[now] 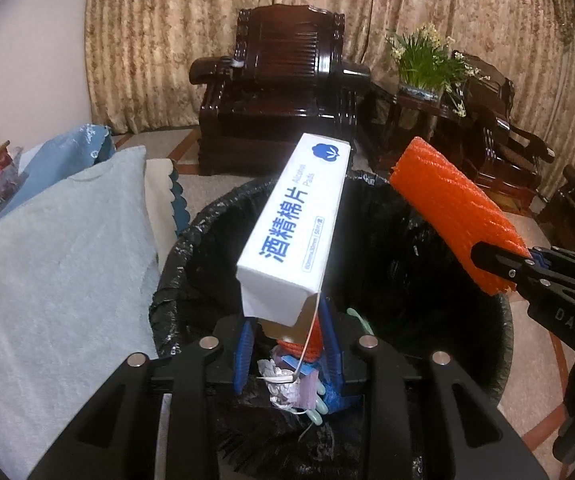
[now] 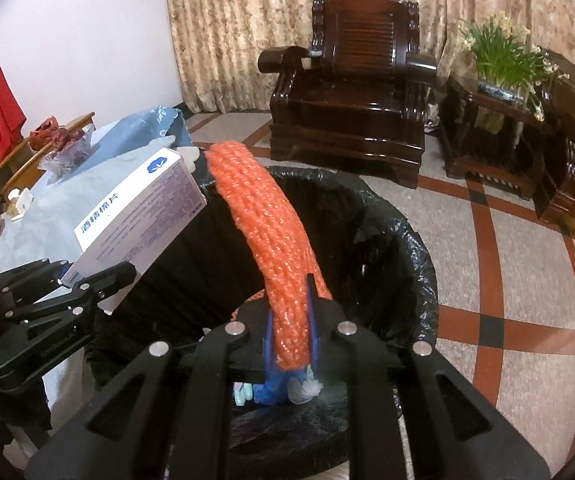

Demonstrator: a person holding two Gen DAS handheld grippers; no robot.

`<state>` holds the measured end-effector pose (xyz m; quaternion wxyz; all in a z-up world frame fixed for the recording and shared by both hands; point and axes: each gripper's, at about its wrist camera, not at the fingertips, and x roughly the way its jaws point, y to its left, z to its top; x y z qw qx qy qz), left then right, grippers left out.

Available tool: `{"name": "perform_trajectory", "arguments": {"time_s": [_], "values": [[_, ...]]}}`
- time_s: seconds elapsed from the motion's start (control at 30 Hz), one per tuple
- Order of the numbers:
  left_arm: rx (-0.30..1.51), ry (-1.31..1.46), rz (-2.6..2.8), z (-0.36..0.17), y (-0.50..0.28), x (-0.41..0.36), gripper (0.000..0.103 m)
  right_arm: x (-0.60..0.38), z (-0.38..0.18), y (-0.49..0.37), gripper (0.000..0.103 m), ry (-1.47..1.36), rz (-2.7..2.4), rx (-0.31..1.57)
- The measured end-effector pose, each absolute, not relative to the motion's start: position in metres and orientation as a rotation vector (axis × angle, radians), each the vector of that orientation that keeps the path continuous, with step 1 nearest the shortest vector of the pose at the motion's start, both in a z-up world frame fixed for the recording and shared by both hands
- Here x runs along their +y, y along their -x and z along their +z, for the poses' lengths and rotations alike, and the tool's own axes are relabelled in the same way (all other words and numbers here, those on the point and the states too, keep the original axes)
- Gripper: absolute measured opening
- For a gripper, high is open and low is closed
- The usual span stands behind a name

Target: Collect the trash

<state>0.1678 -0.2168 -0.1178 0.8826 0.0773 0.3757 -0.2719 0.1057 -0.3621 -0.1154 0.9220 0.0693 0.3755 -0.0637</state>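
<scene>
With my left gripper (image 1: 287, 344) clamping the white box (image 1: 295, 224) and my right gripper (image 2: 291, 344) pinching the orange foam net (image 2: 271, 240), both hang above the partly filled bin (image 2: 407, 240) below them, only the drop remaining.

- My two views are evenly lit by soft, fairly dim indoor light.
- Glare sits on the chair (image 1: 283, 92) arms and floor (image 2: 527, 280).
- The bin (image 1: 387, 240) interior goes nearly black.
- Fisheye bends the curtain (image 2: 267, 20) and floor lines; the corners are dark.
- Distant furniture looks slightly soft.
</scene>
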Motion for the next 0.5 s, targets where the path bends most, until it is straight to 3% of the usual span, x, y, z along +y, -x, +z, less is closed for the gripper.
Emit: {"name": "perform_trajectory", "arguments": {"time_s": [0.07,0.1,0.13,0.17,0.27,0.4,0.5], "values": [[0.801,-0.157,-0.566,-0.120,-0.170,-0.217,0.034,-0.363,-0.118,-0.108,0.020,-0.135,-0.134,0.781],[0.812,-0.149,-0.571,-0.121,-0.172,-0.216,0.036,-0.363,-0.119,-0.109,0.030,-0.131,-0.138,0.787],[0.826,-0.140,-0.574,-0.123,-0.173,-0.215,0.047,-0.362,-0.119,-0.108,0.040,-0.127,-0.144,0.787],[0.827,-0.137,-0.571,-0.123,-0.173,-0.213,0.055,-0.362,-0.120,-0.108,0.044,-0.125,-0.147,0.787],[0.830,-0.124,-0.574,-0.124,-0.173,-0.208,0.061,-0.362,-0.119,-0.105,0.059,-0.119,-0.162,0.780],[0.817,-0.125,-0.566,-0.119,-0.170,-0.198,0.070,-0.361,-0.113,-0.100,0.088,-0.115,-0.181,0.756],[0.795,-0.128,-0.554,-0.110,-0.166,-0.187,0.080,-0.357,-0.106,-0.097,0.092,-0.126,-0.163,0.740]]}}
